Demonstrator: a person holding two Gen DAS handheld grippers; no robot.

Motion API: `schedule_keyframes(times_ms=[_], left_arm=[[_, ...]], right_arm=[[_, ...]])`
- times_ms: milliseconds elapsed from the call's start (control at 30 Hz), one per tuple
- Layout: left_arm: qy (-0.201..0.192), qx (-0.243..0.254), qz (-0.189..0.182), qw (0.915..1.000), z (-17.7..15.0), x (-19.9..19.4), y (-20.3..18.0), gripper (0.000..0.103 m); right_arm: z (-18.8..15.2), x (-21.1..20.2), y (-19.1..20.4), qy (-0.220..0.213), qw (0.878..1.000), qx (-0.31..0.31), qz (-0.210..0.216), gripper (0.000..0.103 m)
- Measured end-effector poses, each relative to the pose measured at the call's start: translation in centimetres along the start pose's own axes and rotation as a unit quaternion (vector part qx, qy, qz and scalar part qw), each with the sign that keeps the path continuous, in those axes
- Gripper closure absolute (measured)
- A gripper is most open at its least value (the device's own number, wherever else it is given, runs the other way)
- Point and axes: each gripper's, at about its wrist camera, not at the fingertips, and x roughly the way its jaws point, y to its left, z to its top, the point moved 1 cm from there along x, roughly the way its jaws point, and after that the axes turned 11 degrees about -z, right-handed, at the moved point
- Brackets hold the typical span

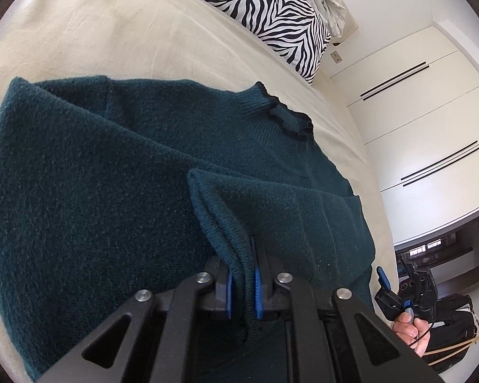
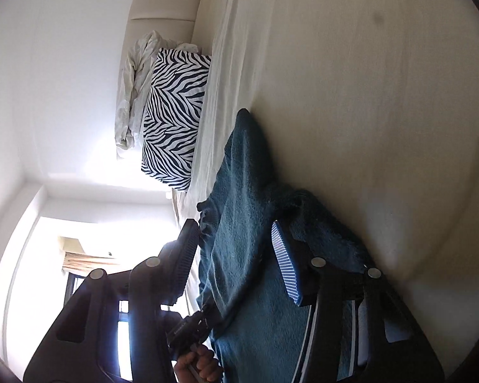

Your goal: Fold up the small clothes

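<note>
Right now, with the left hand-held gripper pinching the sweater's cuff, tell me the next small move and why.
Probably carry the cuff a little further across the sweater and lay it flat before releasing. The left hand-held gripper is shut on the knit cuff, the sleeve is already draped over the body, and the right hand-held gripper stands open over the sweater, holding nothing.

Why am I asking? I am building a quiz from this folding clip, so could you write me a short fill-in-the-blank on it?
1. The left gripper is shut on a fold of the dark green ____.
2. The pillow beyond the sweater has a ____ pattern.
3. The right gripper's jaws stand ____, pressing on nothing.
4. The sweater lies on a cream ____.

Missing words: sweater; zebra; open; bed sheet
</note>
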Motion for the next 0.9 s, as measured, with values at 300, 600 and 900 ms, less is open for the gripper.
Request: schedule_keyframes(times_ms=[300, 600, 900], left_arm=[[0.002, -0.021, -0.029, 0.9993, 0.1, 0.1, 1.0, 0.09], [-0.007, -0.014, -0.047, 0.9988, -0.3, 0.2, 1.6, 0.089], [-0.008, -0.017, -0.051, 0.9985, -0.5, 0.1, 1.7, 0.089]], right_arm=[[3.3, 2.8, 5.4, 0.051, 0.995, -0.088, -0.023, 0.054], [9.6, 13.4, 6.7, 0.103, 0.993, -0.052, -0.038, 0.052], [8.5, 13.0, 4.8, 0.146, 0.987, -0.063, -0.02, 0.052]])
